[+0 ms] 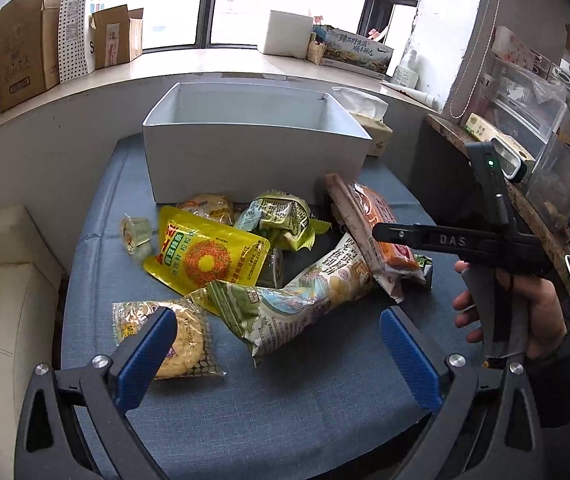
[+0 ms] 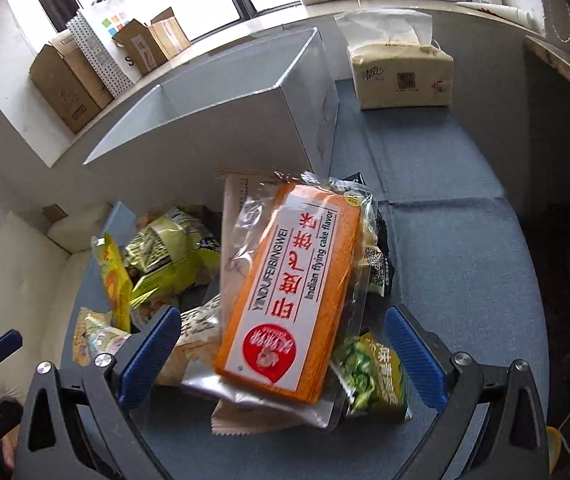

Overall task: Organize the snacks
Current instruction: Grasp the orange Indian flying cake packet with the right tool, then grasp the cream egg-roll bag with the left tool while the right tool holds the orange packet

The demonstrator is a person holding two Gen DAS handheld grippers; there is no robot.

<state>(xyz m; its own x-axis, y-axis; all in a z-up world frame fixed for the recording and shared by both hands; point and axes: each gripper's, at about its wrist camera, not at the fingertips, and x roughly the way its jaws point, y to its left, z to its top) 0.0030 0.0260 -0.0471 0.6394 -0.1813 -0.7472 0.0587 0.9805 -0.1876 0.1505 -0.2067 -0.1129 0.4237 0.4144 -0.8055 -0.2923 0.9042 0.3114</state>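
A heap of crinkled foil and clear-film snack packets lies on a table [image 1: 269, 412] covered in blue woven fabric, just in front of an open white cardboard box [image 1: 253, 156] with straight, smooth walls.

The left hand-held gripper [image 1: 278, 346] hangs above the near side of the heap with its jaws spread wide and nothing between them; its ribbed blue pads [image 1: 147, 354] sit on black plastic arms with metal screws. Its left pad overlaps a clear-wrapped round biscuit with a bumpy golden surface [image 1: 183, 344]. Beside that lies a long, puffed pillow bag printed in pale green and cream [image 1: 297, 300], and beyond it a glossy flat yellow pouch with an orange ring pattern [image 1: 205, 256], a small translucent jelly cup with a foil lid [image 1: 135, 234] and a crumpled green foil packet [image 1: 277, 216].

The right hand-held gripper [image 2: 281, 350] is likewise wide open and gripping nothing. Between and beyond its blue pads [image 2: 151, 354] lies a flat rectangular orange cake slab in clear shiny film with a white label [image 2: 285, 300], tilted across the other packets. Just right of it sits a small green foil packet with yellow lettering [image 2: 373, 376]. A soft beige paper tissue pack [image 2: 403, 76] stands on the fabric to the right of the white box.
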